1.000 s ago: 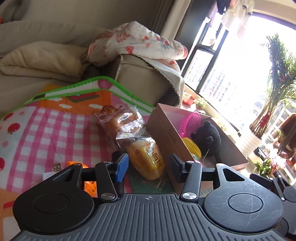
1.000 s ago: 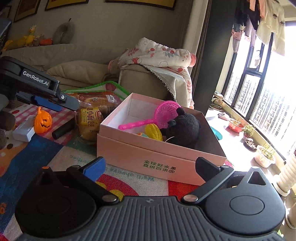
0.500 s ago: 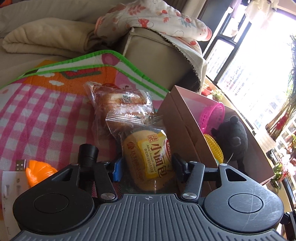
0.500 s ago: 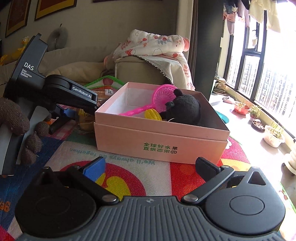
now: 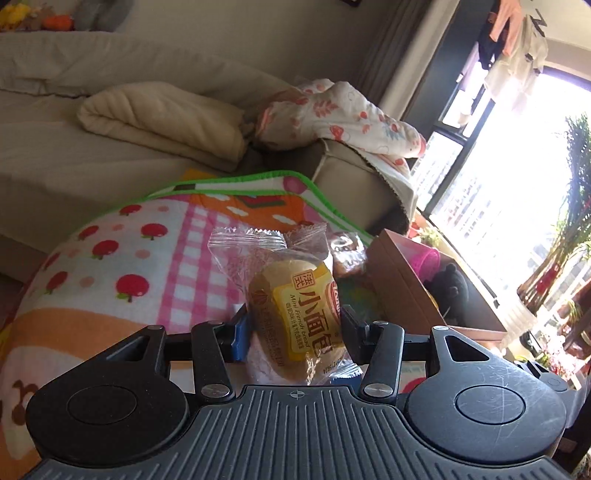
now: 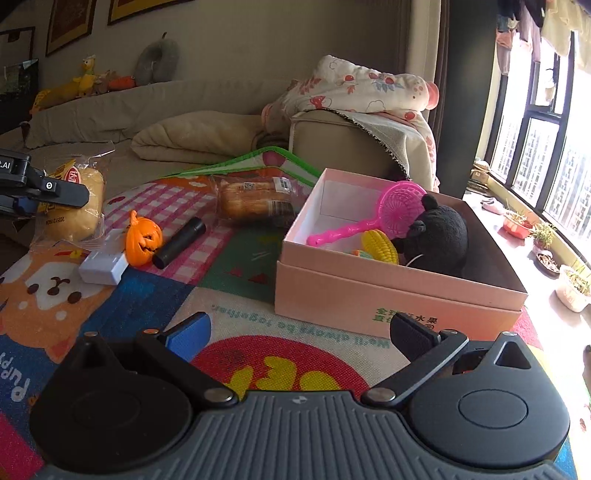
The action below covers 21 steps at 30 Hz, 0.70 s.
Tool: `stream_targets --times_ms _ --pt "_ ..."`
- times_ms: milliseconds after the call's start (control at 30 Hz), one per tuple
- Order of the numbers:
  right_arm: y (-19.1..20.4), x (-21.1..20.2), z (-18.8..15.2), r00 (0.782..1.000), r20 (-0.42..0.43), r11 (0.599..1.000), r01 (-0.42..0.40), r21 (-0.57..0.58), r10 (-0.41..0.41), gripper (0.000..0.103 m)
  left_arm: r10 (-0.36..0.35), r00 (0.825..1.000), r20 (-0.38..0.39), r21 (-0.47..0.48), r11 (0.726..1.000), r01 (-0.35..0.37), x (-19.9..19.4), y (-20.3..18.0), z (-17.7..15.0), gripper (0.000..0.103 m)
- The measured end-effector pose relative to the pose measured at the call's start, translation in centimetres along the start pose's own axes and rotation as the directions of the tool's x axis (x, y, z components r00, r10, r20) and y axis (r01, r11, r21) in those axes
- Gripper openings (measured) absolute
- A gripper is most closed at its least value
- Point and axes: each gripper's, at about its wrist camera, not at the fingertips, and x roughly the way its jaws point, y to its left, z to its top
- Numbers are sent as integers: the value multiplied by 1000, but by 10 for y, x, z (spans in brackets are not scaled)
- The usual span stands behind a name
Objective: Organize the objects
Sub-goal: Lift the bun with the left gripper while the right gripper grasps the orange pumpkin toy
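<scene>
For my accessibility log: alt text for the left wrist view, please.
The left tool is shut on a wrapped bread roll, lifted above a colourful play mat. A pink box sits at right; a beige sofa behind.

furniture: beige sofa (image 6: 155,107) with folded cream blanket (image 6: 192,138), floral quilt (image 6: 362,90) over the armrest | wall: framed pictures (image 6: 70,22) | floor: colourful play mat (image 6: 240,273) | window: dark-framed windows (image 6: 532,147) at right, bright daylight, potted plants (image 6: 543,232) on sill

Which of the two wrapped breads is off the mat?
The yellow-labelled mini French bread, clamped in the left gripper; the brown loaf lies on the mat beside the box.
</scene>
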Motion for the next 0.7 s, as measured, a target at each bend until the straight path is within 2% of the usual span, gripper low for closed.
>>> stream_targets --times_ms 100,167,233,300,367,467,533,633,667,700 --pt "28 4 15 998 18 997 -59 -44 60 103 45 999 11 -42 998 -45 -9 24 -2 54" --pt "49 11 27 992 16 990 -125 -70 126 103 54 999 7 -66 996 -54 -12 36 -5 54" --pt "68 19 39 987 19 983 -160 -94 162 99 51 999 0 -85 995 -51 -12 45 -9 54" --pt "85 32 51 983 13 977 -178 -118 181 86 48 999 -6 -94 994 -49 -13 50 -11 54" --pt "97 48 64 982 -1 976 -188 -112 189 77 45 999 -7 -102 994 -45 -13 55 -13 54" --pt "108 74 78 976 -58 973 -213 -83 209 56 30 1000 -6 -107 994 -30 -15 57 -16 54" --pt "114 91 82 973 -97 974 -216 -72 209 52 18 1000 -9 -103 995 -19 -16 55 -19 54" --pt "112 103 84 969 -128 974 -219 -52 211 39 11 1000 -15 -90 996 -13 -18 52 -23 54" --pt "110 101 84 967 -137 973 -224 -47 216 25 11 1000 -15 -85 996 -12 -19 52 -24 54" --pt "108 96 85 970 -135 976 -210 -50 202 19 9 1000 -15 -81 997 -10 -20 51 -25 54"
